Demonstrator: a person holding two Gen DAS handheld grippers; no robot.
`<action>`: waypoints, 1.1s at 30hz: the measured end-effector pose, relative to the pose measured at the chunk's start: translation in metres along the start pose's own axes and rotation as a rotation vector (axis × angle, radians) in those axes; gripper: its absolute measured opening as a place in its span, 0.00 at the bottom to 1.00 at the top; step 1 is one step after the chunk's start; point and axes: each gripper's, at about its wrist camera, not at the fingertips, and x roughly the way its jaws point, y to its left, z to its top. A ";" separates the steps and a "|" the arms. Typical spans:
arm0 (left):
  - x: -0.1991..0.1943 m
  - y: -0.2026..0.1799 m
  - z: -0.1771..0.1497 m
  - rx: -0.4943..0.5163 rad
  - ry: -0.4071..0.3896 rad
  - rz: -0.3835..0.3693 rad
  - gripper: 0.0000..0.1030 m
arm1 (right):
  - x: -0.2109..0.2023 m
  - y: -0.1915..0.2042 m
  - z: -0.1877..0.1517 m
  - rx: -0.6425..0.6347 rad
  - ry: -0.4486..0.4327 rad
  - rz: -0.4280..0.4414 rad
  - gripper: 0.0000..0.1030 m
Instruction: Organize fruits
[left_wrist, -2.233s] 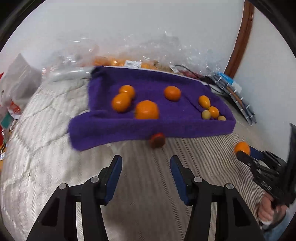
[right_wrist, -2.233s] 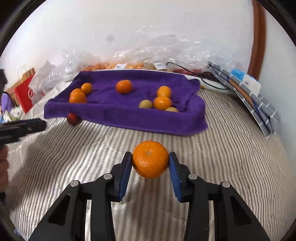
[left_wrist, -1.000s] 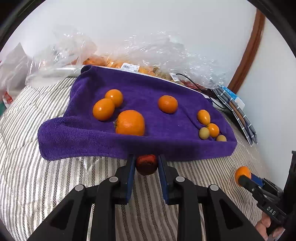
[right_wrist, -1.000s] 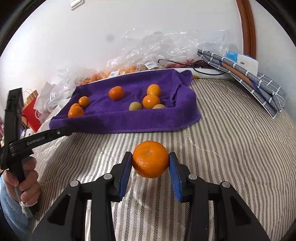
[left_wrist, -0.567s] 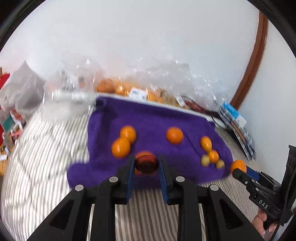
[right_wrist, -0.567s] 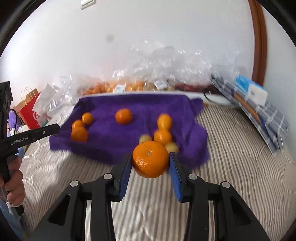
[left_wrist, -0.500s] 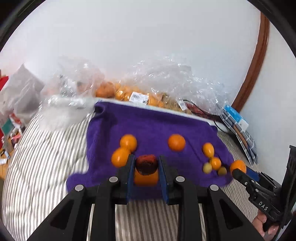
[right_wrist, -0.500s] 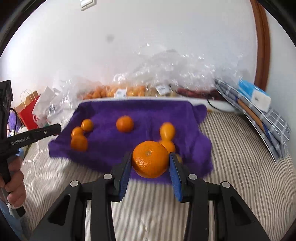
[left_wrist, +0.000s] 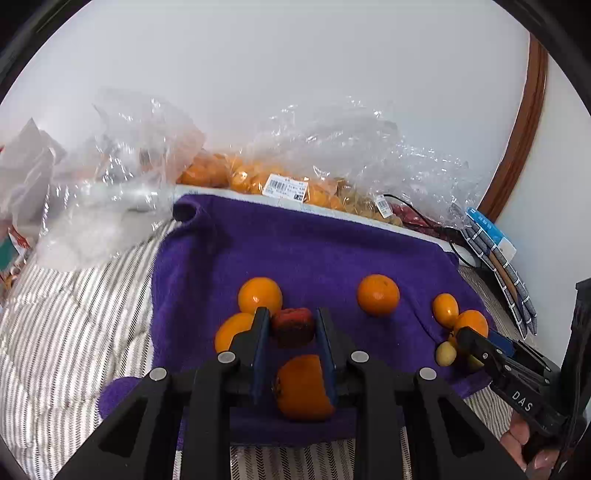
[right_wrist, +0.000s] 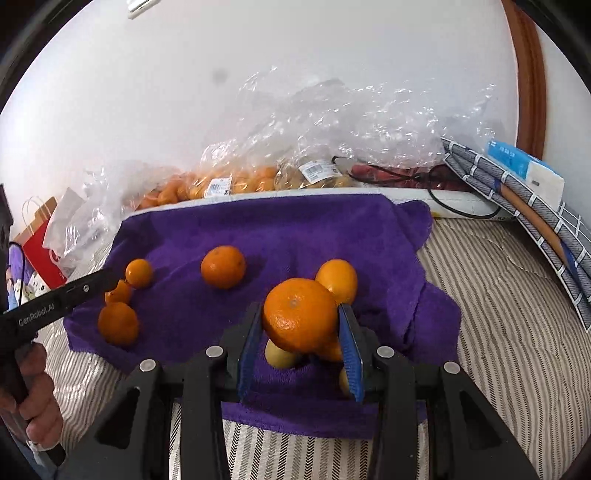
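Observation:
A purple towel (left_wrist: 314, 251) lies on the striped bed and holds several oranges and small yellow-green fruits. My left gripper (left_wrist: 293, 326) is shut on a small dark red fruit (left_wrist: 293, 326) and holds it above the towel's front left part, over a large orange (left_wrist: 303, 387). My right gripper (right_wrist: 299, 321) is shut on a mandarin (right_wrist: 299, 319) above the towel's (right_wrist: 280, 229) front right part, over small yellow-green fruits (right_wrist: 279, 356). The right gripper also shows in the left wrist view (left_wrist: 469, 338) at the right.
Clear plastic bags of oranges (left_wrist: 266, 181) line the wall behind the towel. Folded checked cloth and a blue box (right_wrist: 524, 173) lie at the right. A red paper bag (right_wrist: 40, 240) stands at the left. Striped bedding (right_wrist: 498, 314) surrounds the towel.
Both grippers have moved forward over the towel with their fruits held. The left gripper closed on the dark red fruit about a second ago and lifted it off the bedding.

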 end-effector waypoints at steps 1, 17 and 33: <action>0.001 0.001 0.000 -0.002 0.005 0.000 0.23 | -0.001 0.002 -0.001 -0.008 -0.006 -0.003 0.39; -0.123 -0.034 -0.019 0.076 -0.077 0.143 0.78 | -0.129 0.015 -0.004 0.010 -0.053 -0.157 0.62; -0.238 -0.071 -0.058 0.113 -0.141 0.243 0.84 | -0.270 0.028 -0.050 0.026 -0.113 -0.221 0.95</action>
